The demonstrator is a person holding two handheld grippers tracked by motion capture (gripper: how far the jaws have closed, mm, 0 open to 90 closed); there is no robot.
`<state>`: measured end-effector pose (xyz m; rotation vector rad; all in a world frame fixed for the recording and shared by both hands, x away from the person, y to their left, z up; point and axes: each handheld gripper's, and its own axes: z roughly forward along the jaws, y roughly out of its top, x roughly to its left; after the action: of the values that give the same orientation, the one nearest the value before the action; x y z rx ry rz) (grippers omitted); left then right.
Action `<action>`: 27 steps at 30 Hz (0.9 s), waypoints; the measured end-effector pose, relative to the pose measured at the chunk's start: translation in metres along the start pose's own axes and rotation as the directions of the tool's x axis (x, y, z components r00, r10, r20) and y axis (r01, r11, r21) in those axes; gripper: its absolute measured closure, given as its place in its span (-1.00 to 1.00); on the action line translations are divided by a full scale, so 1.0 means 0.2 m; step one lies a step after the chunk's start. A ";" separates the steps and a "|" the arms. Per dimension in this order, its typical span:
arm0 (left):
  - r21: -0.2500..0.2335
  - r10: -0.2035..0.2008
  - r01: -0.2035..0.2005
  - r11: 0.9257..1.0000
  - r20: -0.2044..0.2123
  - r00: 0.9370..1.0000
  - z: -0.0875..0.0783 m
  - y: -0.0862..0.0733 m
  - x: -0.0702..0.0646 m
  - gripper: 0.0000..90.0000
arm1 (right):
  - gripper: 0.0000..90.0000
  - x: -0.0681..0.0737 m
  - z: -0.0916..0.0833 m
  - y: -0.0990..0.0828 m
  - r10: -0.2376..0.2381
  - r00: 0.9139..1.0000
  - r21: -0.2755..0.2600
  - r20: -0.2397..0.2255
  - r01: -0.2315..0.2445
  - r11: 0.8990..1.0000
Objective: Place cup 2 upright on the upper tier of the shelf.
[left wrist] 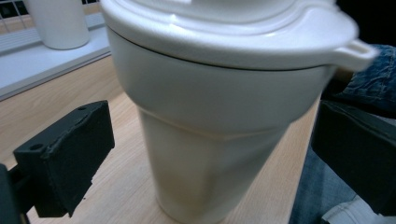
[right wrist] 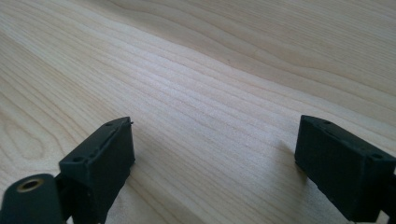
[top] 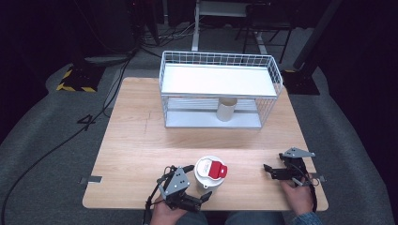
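A white tapered cup [top: 210, 171] with a white lid and a red tab stands near the table's front edge. My left gripper [top: 197, 183] is open around it from the front left. In the left gripper view the cup [left wrist: 205, 140] rises close between the two black jaws, with a gap on the left side, and my left gripper [left wrist: 210, 154] does not press on it. My right gripper [top: 271, 171] rests at the front right, pointing left, apart from the cup. In its own view my right gripper [right wrist: 210, 154] is open over bare wood with nothing between the jaws.
A white wire basket shelf [top: 220, 61] stands at the back of the wooden table [top: 136, 140]. A second white cup [top: 225, 110] sits on its lower level, and this second cup [left wrist: 58, 23] also appears far off. Cables lie on the grey floor at the left.
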<state>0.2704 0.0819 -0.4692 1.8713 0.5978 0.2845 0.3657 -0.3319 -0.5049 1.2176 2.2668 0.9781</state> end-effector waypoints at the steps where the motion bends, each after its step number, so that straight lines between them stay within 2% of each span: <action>1: 0.004 0.000 0.000 1.000 0.001 1.000 0.02 0.00 0.00 -1.00 | -0.73 0.00 0.00 0.00 0.000 1.000 0.000 0.000 0.000 1.000; 10: 0.022 0.017 -0.018 1.000 0.028 0.999 0.16 -0.02 0.02 -1.00 | -0.72 0.00 0.00 0.00 0.000 1.000 0.000 0.000 0.000 1.000; 13: 0.015 0.003 -0.003 1.000 0.029 1.000 0.19 -0.03 0.02 -1.00 | -0.73 0.00 0.00 0.00 0.000 1.000 0.000 0.000 0.000 1.000; 15: -0.007 0.001 -0.001 1.000 0.034 0.999 0.19 -0.04 0.02 -0.99 | -0.73 0.00 0.00 0.00 0.000 1.000 0.000 0.000 0.000 1.000; 18: -0.031 -0.006 0.007 1.000 0.009 1.000 0.20 -0.04 0.02 -0.98 | -0.73 0.00 0.00 0.00 0.000 1.000 0.000 0.000 0.000 1.000; 21: -0.048 -0.004 0.005 0.999 0.018 1.000 0.20 -0.05 0.02 -0.92 | -0.73 0.00 0.00 0.00 0.000 1.000 0.000 0.000 0.000 1.000; 23: -0.052 0.008 -0.007 0.999 0.022 1.000 0.20 -0.06 0.02 -0.83 | -0.73 0.00 0.00 0.00 0.000 1.000 0.000 0.000 0.000 1.000; 27: -0.061 0.006 -0.005 0.998 0.017 1.000 0.20 -0.07 0.01 -0.80 | -0.73 0.00 0.00 0.00 -0.001 1.000 0.000 0.000 0.001 1.000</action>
<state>0.2878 0.0543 -0.4968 1.8152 0.5663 0.2876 0.3657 -0.3319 -0.5049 1.2169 2.2672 0.9774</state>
